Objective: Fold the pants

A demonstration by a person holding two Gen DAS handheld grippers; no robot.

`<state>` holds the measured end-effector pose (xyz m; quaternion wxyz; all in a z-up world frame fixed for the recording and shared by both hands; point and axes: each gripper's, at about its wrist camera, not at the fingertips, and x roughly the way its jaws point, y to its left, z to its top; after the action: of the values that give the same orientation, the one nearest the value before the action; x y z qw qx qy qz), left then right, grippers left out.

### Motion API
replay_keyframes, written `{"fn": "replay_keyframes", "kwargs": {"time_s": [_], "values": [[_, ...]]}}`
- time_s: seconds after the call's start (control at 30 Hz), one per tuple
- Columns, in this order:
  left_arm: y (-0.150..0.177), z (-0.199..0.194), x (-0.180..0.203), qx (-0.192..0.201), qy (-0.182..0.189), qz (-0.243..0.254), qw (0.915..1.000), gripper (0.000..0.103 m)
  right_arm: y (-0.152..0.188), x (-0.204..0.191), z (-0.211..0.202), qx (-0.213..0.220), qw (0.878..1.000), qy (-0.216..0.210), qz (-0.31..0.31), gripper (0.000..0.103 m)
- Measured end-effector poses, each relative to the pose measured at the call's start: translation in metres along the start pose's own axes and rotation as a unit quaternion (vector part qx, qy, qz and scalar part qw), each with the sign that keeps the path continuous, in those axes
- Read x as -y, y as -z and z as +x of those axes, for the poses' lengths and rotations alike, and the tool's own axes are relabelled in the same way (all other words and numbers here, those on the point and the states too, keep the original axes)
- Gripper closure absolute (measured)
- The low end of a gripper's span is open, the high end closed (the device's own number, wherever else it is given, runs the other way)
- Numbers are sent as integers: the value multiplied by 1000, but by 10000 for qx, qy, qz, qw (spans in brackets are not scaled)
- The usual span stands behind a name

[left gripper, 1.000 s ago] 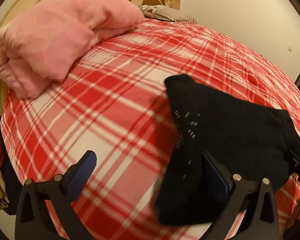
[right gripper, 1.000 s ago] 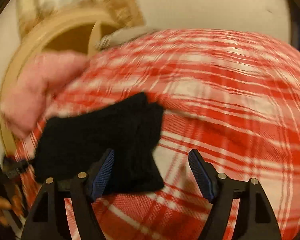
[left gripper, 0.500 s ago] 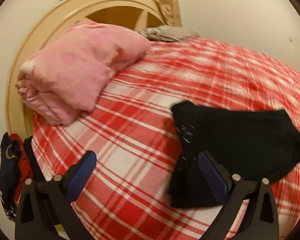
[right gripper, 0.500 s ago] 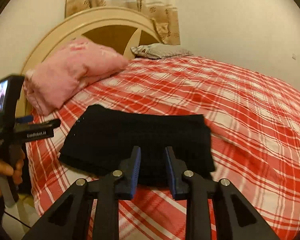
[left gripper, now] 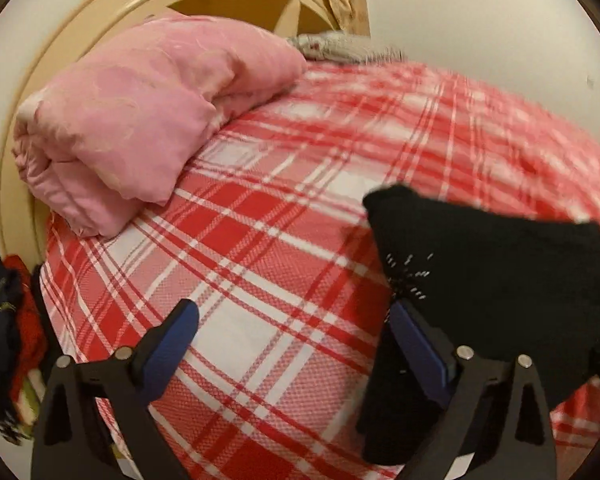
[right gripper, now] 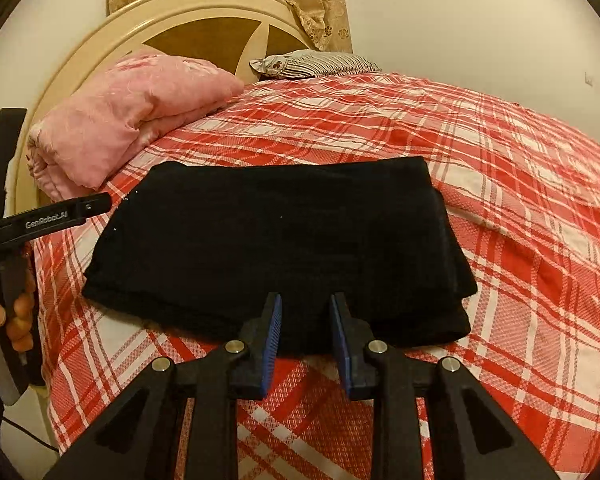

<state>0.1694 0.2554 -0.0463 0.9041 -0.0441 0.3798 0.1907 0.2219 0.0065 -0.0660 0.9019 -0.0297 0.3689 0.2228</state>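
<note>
1. Judging from how things lie, the folding looks finished or nearly so: the pants (right gripper: pixel 276 248) sit as one compact, roughly rectangular stack on the checked bedspread (right gripper: pixel 500 184), with no leg trailing out.
2. What may be left is small, perhaps squaring the right-hand side, where layered edges step out unevenly at the near corner, or one more fold if a smaller bundle is wanted.
3. The pants are plain black, thick and soft-looking; the top face is smooth, the far edge straight, and the near left edge sags slightly. In the left wrist view a few pale flecks show on the cloth (left gripper: pixel 500 280).
4. They lie near the head end of the bed, just beside the folded pink quilt (right gripper: pixel 128 116), not touching it as far as I can tell.
5. The right gripper (right gripper: pixel 306 340) hovers at the stack's near edge, its blue pads drawn close with a narrow gap and nothing between them.
6. The left gripper (left gripper: pixel 296 344) is spread wide and empty, beside the stack's left end.
</note>
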Motion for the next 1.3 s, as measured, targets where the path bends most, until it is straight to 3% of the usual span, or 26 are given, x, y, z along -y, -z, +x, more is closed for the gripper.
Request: {"fn": "replay_keyframes", "kwargs": {"time_s": [0.13,0.3,0.57,0.7,0.8,0.9,1.1,1.3], "values": [[-6,-7,2,167,197,-92,9996,4,2,4,-1,30,9999,-121,100,76],[-3,29,20,-211,-57,226,9995,2,2,3,0,33,9999,-115,81,76],[0,32,16,-123,-39,193,9997,0,3,3,-1,42,9999,-147,56,71],[0,13,13,-275,-63,120,9995,0,0,-2,-3,-115,9996,-270,-48,53],[6,-7,19,-96,-179,402,9990,0,4,-14,-19,-233,9995,183,61,47],[14,-31,21,62,-154,492,9986,0,17,-17,-46,-102,9990,-78,421,46],[31,-76,26,452,-134,588,9972,0,39,-23,-88,-9,9972,80,740,45],[51,-121,36,805,153,653,9945,0,37,-31,-145,550,9951,255,785,43]]}}
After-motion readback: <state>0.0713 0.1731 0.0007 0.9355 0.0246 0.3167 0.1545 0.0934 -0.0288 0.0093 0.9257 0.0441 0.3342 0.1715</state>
